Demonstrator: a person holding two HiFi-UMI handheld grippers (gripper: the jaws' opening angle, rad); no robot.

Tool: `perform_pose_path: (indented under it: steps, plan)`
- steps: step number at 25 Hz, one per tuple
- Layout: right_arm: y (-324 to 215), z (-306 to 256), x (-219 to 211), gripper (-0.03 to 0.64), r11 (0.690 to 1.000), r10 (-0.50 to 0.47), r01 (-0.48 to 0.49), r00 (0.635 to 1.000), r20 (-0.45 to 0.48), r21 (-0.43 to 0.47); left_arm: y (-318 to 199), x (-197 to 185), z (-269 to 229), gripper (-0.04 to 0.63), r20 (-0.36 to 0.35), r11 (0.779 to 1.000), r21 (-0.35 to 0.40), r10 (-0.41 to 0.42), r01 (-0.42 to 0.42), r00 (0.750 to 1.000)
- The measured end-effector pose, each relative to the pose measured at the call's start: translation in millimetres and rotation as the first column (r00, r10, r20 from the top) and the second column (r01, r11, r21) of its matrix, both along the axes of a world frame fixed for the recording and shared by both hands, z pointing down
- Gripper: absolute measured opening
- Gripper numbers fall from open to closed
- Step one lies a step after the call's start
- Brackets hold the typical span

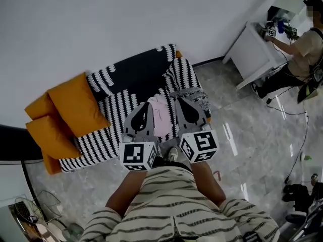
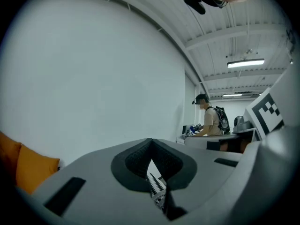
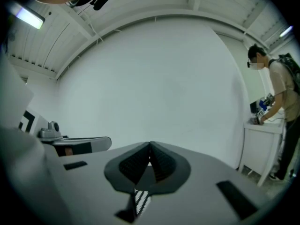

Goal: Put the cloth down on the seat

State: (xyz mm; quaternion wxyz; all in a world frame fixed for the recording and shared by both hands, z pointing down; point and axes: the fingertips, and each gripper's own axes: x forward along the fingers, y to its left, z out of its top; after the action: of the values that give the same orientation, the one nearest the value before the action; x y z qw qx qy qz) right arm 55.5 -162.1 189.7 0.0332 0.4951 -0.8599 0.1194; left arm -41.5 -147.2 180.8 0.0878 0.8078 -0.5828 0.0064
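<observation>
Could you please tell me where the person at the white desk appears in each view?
Head view: person in the top right corner, at the white desk.
Left gripper view: person right of centre, in the distance.
Right gripper view: person at the far right edge.
Shared landmark: the plain white wall, picture-left of the person.

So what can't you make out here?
- Pink cloth: head view, side edges hidden by left gripper and right gripper.
- Cloth in both gripper views: out of frame; they face the wall.
- Items on the white desk: head view, too small.
</observation>
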Motion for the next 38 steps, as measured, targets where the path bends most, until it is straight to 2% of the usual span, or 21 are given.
perform_pose_path:
  steps: [8, 15, 24, 38]
  plan:
    - [2, -38, 0, 0.012, 0.997, -0.005, 0.006, 1.0, -0.017, 0.078, 4, 3, -43, 0.003, 0.018, 0.994, 0.106, 0.002, -0.004, 1.0]
    - [7, -54, -14, 0.012, 0.99, -0.042, 0.05, 0.997, -0.063, 0.134, 4, 3, -64, 0.003, 0.026, 0.987, 0.163, -0.006, 0.001, 1.0]
    - [3, -74, -19, 0.012, 0.981, -0.049, 0.055, 0.998, -0.039, 0.186, 4, -5, -75, 0.003, 0.029, 0.983, 0.184, -0.02, 0.014, 0.999]
    - [7, -75, -30, 0.012, 0.978, -0.073, 0.079, 0.997, -0.04, 0.192, 6, -13, -69, 0.003, 0.01, 0.986, 0.166, -0.018, 0.016, 1.0]
